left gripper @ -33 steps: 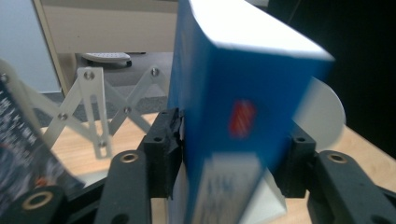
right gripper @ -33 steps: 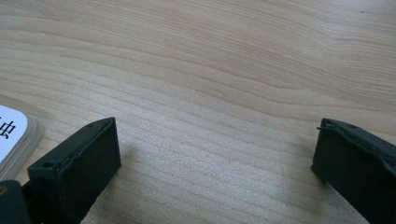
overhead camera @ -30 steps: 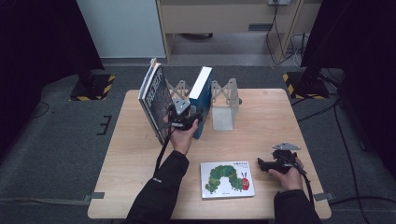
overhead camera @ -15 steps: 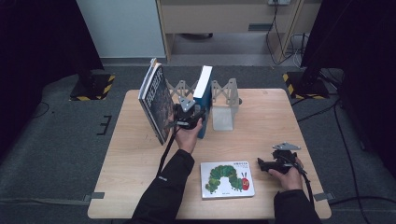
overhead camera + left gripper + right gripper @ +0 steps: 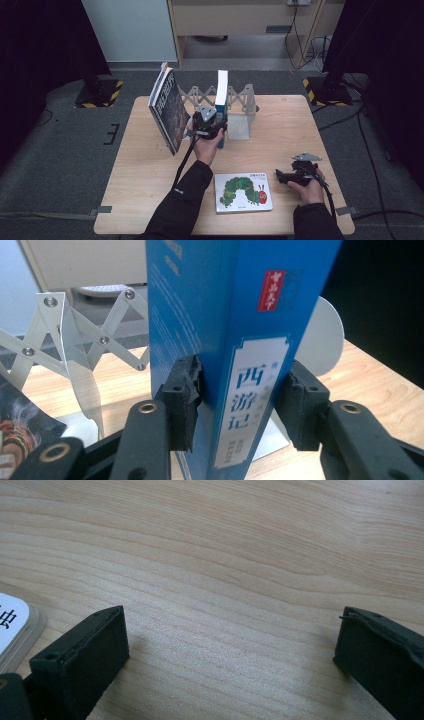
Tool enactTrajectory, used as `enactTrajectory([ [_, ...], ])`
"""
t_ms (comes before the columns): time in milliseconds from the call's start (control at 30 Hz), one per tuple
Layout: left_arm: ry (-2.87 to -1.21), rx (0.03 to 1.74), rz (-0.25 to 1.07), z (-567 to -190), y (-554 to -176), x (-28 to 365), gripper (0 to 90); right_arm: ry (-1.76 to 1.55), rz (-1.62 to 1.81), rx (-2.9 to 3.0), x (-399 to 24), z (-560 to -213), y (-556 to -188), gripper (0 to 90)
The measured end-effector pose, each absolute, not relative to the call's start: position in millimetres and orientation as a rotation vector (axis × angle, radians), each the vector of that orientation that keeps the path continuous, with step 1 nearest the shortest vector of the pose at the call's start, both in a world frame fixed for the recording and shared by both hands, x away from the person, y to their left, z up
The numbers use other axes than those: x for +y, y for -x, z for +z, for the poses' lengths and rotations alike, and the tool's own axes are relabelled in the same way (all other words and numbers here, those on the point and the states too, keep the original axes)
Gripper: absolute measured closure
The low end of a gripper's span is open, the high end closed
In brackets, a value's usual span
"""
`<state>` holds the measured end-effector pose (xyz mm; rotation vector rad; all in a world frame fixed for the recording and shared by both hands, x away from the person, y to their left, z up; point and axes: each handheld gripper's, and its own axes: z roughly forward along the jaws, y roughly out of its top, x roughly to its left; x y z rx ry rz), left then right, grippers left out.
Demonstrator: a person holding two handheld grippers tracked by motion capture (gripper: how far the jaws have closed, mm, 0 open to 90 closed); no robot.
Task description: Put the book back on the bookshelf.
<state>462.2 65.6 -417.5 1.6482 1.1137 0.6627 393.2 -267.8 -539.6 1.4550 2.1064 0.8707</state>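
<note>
Dark book (image 5: 167, 110): stood left of centre in the high view, leaning at the left end of the white folding rack (image 5: 240, 97), well clear of the work.
Left gripper (image 5: 210, 125): sat at centre frame, low against the blue book (image 5: 221, 100). Its jaws had just been opening with the book between them. In the left gripper view one pad lay against the cover and the other seemed just off the spine side, so I judged it loosened rather than pinching.
Blue book: stood upright in a rack slot at centre frame, spine toward the person, foot on the table (image 5: 150, 165).
Step in hand: letting go of the shelved book, I judged.
Doing it well: widen both pads evenly, then draw straight back along the spine line. A sideways drag could tip the book toward the dark one.
Check before leaving: the book should stand without support from either pad.
Picture book (image 5: 243, 191): lay flat at lower centre, caterpillar cover up, likely next.
Right gripper (image 5: 285, 176): rested at lower right, jaws spread wide over bare wood, just right of the picture book.
</note>
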Motion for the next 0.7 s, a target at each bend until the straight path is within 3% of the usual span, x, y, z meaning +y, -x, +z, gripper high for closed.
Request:
enactTrajectory([
  [200, -1.681, 1.069, 0.655, -421.7, -456.8, 71.9, 54.4, -1.457, 0.871, 2.106, -267.7, -539.6, -393.2, 0.9],
  [700, -1.644, 1.159, 0.597, -418.7, -458.3, 59.0, 57.3, -1.457, 0.871, 2.106, -267.7, -539.6, -393.2, 0.9],
])
